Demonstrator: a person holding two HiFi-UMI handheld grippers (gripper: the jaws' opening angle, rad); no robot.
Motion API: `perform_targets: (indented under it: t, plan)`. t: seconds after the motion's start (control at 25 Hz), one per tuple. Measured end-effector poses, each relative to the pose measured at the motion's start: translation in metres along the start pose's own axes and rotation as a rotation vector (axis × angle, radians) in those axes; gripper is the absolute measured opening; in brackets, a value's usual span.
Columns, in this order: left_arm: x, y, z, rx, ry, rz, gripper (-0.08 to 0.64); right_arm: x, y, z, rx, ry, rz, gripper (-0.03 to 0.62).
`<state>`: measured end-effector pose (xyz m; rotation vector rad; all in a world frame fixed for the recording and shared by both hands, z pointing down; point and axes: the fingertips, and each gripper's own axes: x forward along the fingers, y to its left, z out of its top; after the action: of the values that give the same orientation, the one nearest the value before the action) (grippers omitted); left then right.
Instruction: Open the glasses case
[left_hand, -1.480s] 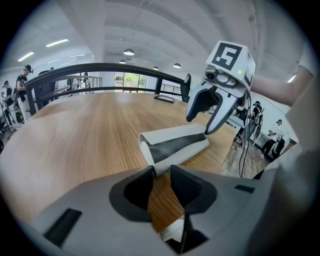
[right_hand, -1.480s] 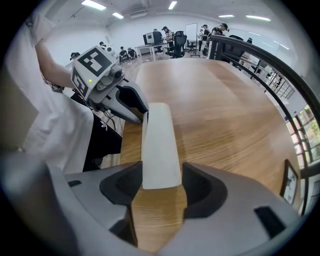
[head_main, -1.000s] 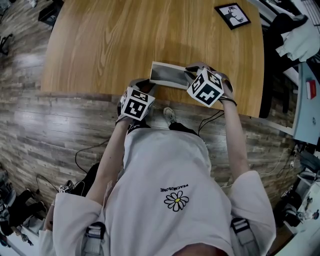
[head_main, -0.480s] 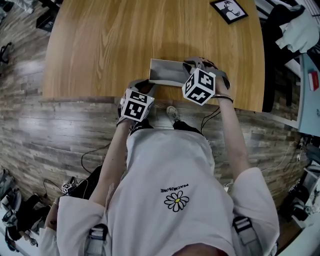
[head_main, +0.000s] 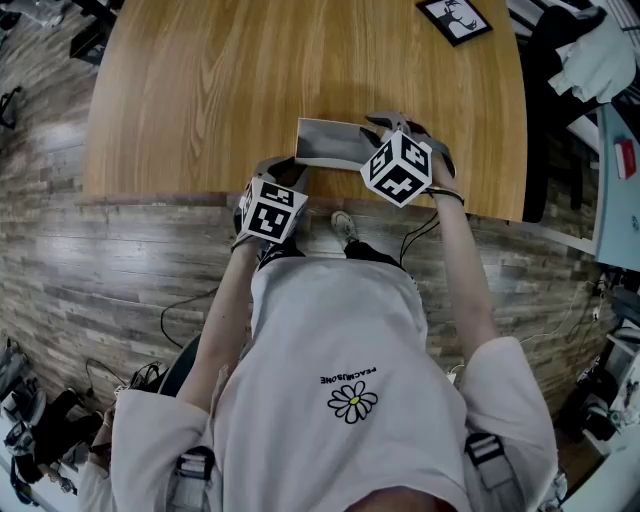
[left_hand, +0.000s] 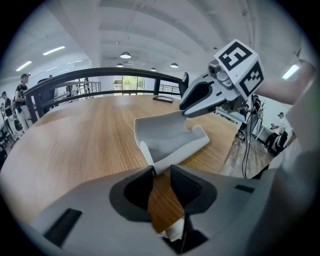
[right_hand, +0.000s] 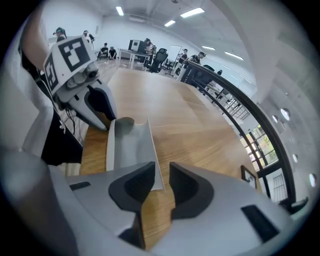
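Observation:
The grey glasses case (head_main: 330, 145) lies open on the wooden table (head_main: 250, 80), close to its near edge. Its lid stands up as a curved wall (right_hand: 131, 142), and the hollow shell (left_hand: 170, 137) faces up. My left gripper (head_main: 298, 168) holds the case's left end, with the shell's end wall pinched between its pads (left_hand: 161, 172). At the right end, my right gripper (head_main: 372, 135) has its jaws opening. The lid's thin edge stands between them (right_hand: 161, 172), with a gap beside the right pad. Each gripper shows in the other's view: the right gripper (left_hand: 186, 105) and the left gripper (right_hand: 106, 122).
A small black-framed picture (head_main: 455, 20) lies at the table's far right corner. The table's near edge (head_main: 200, 195) runs just under both grippers, with wood-plank floor and cables below. Chairs and clutter stand at the right. A dark railing (right_hand: 235, 95) and distant people are beyond the table.
The right gripper's marker cube has tipped and shifted slightly left over the case's right end. The left gripper and the open case have stayed where they were.

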<state>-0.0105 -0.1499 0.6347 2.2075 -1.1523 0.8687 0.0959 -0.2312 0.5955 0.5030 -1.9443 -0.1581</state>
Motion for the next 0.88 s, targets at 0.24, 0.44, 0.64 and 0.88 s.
perform_targets:
  t: [0.24,0.44,0.64,0.88]
  plan:
    - [0.0,-0.015,0.0,0.036,-0.015,-0.066,0.247,-0.025,-0.015,0.023,0.106,-0.112,-0.022,0.12]
    - [-0.027,0.004,0.046,0.011,-0.152,0.01,0.248,-0.072,-0.047,0.054,0.348,-0.359,-0.037,0.111]
    - [-0.082,0.042,0.133,0.03,-0.426,0.167,0.173,-0.134,-0.092,0.073,0.619,-0.628,-0.229,0.117]
    - [-0.157,0.059,0.234,0.051,-0.772,0.359,0.035,-0.215,-0.122,0.079,0.757,-0.891,-0.535,0.033]
